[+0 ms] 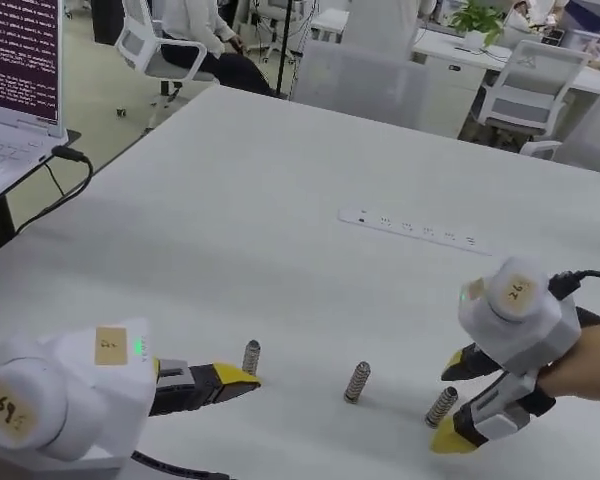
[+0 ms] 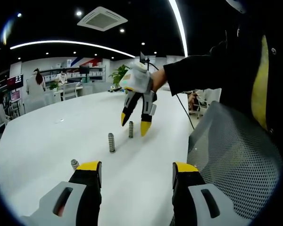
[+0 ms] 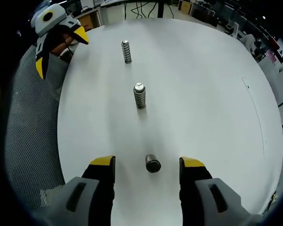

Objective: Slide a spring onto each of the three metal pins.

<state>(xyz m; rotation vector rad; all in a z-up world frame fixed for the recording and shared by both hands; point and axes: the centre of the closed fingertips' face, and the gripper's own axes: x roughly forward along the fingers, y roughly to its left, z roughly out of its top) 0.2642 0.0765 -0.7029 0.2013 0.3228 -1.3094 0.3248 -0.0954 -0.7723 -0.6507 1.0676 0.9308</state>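
— White desk (image 1: 310,160) in an open-plan office, with a power strip (image 1: 415,230) lying across it. What is standing in the row up front?

— Three springs, each apparently sitting upright over a metal pin (image 3: 139,87), going by the capped tops. The right spring (image 1: 441,405) is standing between the fingers of the right gripper (image 1: 448,408). The middle spring (image 1: 356,381) is standing alone. The left spring (image 1: 251,355) is standing just beside the tip of the left gripper (image 1: 238,380).

— Are the fingers gripping anything?

— No. Both pairs are gaping wide and carrying nothing. In the right gripper view the right spring is sitting midway in the gap, with bare desk showing on either side. In the left gripper view the left spring is peeking out just outside one finger (image 2: 87,176), not between the pair. Whether the two are touching cannot be told.

— How are they likely to be handling?

— They are looking like small, light steel coils, giving along their length, firmer across, and smooth enough to be slipping from a loose pinch. The pins are apparently standing unfixed, so a sideways nudge is risking a topple. A gentle, even pinch across the coil's middle is looking safest.

— And farther out?

— A laptop (image 1: 15,70) is glowing at the desk's left edge, and office chairs (image 1: 150,45) are ringing the room.
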